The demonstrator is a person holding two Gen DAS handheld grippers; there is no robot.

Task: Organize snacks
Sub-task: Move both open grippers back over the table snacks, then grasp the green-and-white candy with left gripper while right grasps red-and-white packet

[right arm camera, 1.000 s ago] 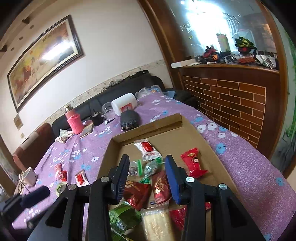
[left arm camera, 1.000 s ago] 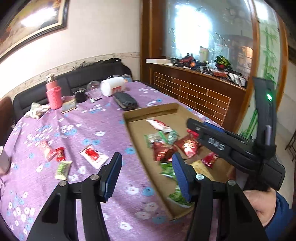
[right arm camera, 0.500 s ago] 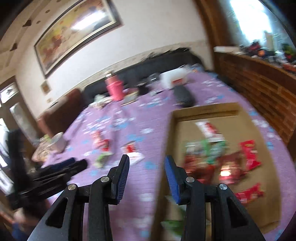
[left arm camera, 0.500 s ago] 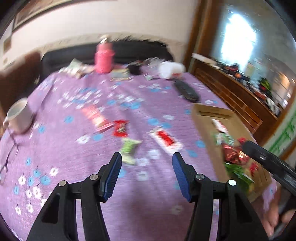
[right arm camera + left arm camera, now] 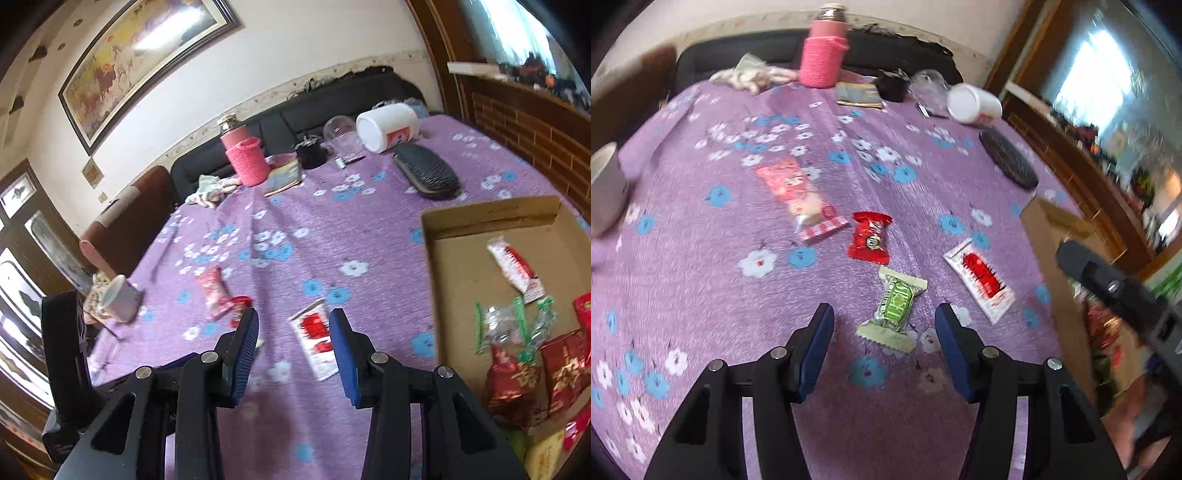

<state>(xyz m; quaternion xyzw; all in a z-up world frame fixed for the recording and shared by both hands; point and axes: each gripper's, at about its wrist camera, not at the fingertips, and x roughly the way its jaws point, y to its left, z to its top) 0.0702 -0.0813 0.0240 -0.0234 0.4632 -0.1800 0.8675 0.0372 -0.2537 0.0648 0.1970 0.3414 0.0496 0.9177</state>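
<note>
Both grippers have swung from the box [image 5: 491, 216] toward loose snacks; left gripper [image 5: 884, 321] gapes empty over the green candy [image 5: 895, 304], right gripper [image 5: 293, 325] wide open, empty, above the white packet [image 5: 314, 338].

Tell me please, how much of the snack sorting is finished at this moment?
Partly done. Several snacks already lie in the cardboard box. Nothing is in hand: the left gripper and right gripper are both open. Left on the cloth: the green candy, red candy, white-red packet and pink packet.
</note>
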